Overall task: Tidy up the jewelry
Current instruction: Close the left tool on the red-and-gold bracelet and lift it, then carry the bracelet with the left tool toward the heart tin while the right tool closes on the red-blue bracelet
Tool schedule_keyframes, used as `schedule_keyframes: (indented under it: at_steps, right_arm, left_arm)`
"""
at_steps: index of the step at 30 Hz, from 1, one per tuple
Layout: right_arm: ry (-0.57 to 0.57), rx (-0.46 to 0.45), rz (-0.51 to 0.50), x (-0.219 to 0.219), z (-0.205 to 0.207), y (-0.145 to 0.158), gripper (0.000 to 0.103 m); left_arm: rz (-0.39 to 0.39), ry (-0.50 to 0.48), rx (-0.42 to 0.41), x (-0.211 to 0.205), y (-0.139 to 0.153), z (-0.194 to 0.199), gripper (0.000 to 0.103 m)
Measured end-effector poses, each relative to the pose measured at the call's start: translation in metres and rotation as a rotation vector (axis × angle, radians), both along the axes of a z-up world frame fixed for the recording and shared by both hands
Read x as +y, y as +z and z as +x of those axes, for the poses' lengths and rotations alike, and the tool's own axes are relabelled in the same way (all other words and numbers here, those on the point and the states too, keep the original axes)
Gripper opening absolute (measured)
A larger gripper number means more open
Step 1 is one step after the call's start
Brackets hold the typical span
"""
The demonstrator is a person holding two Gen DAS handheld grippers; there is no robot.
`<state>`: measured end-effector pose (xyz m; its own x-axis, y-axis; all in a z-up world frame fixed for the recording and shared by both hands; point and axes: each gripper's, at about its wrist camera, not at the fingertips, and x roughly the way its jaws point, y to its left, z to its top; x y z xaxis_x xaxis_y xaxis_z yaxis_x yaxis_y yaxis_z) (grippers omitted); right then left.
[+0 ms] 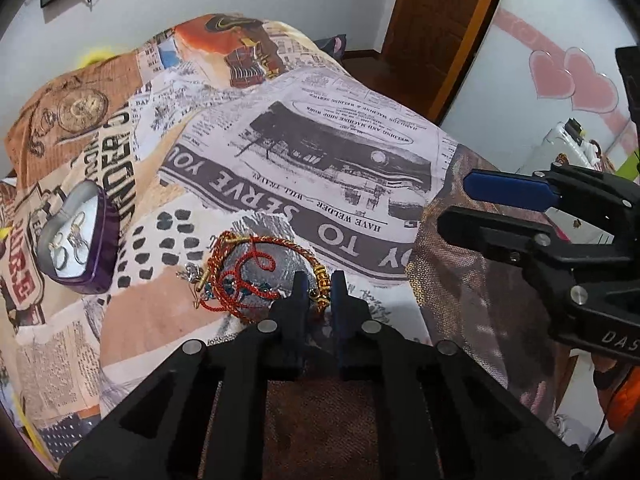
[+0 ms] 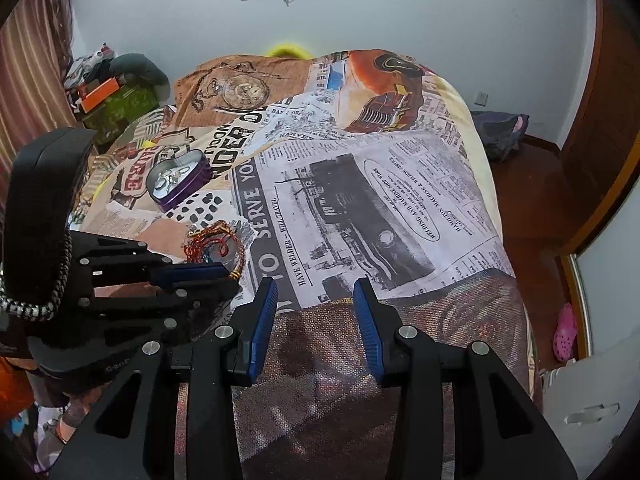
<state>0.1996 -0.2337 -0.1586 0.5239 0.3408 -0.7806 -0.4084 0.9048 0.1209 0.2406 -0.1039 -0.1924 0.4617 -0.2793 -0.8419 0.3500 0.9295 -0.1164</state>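
A tangle of red and gold corded bracelets [image 1: 248,268] lies on the printed bedspread [image 1: 320,152], with small silver pieces [image 1: 192,274] beside it. My left gripper [image 1: 319,286] has its jaws narrowed around the gold-beaded end of a bracelet [image 1: 322,280]; whether it grips is unclear. A purple heart-shaped tin [image 1: 76,236] with several rings inside sits to the left. The tin [image 2: 178,180] and the bracelets [image 2: 214,244] also show in the right wrist view. My right gripper [image 2: 316,284] is open and empty over the bed's near edge, right of the left gripper [image 2: 192,272].
A brown sparkly cloth [image 2: 340,360] covers the near part of the bed. A wooden door [image 1: 440,20] stands at the far right. Clutter [image 2: 112,88] is piled beside the bed at the far left. A pink shoe [image 2: 566,332] lies on the floor.
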Motion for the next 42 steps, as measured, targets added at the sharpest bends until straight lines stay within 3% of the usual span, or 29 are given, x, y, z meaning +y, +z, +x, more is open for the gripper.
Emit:
schedule_keyframes:
  at_steps: [4, 13, 26, 30, 35, 42]
  right_arm:
    - [0.001, -0.003, 0.007, 0.001, -0.002, 0.003, 0.036]
    - [0.073, -0.030, -0.036, 0.029, -0.008, 0.005, 0.036]
    - [0.204, 0.036, -0.082, 0.087, 0.002, -0.026, 0.035]
    - [0.228, 0.032, -0.106, 0.094, 0.000, -0.033, 0.028]
    - [0.238, 0.037, -0.097, 0.093, 0.003, -0.036, 0.009]
    - [0.221, 0.051, -0.083, 0.093, 0.004, -0.031, 0.008]
  left_arm:
    - [0.016, 0.000, -0.065, 0.001, 0.012, -0.008, 0.009]
    - [-0.070, 0.107, -0.150, 0.054, 0.050, -0.018, 0.009]
    - [-0.119, 0.165, -0.077, 0.102, 0.019, -0.031, 0.009]
    - [-0.129, 0.167, -0.070, 0.103, 0.015, -0.031, 0.009]
    - [-0.135, 0.170, -0.075, 0.102, 0.016, -0.032, 0.009]
    - [-0.139, 0.178, -0.099, 0.105, 0.026, -0.034, 0.009]
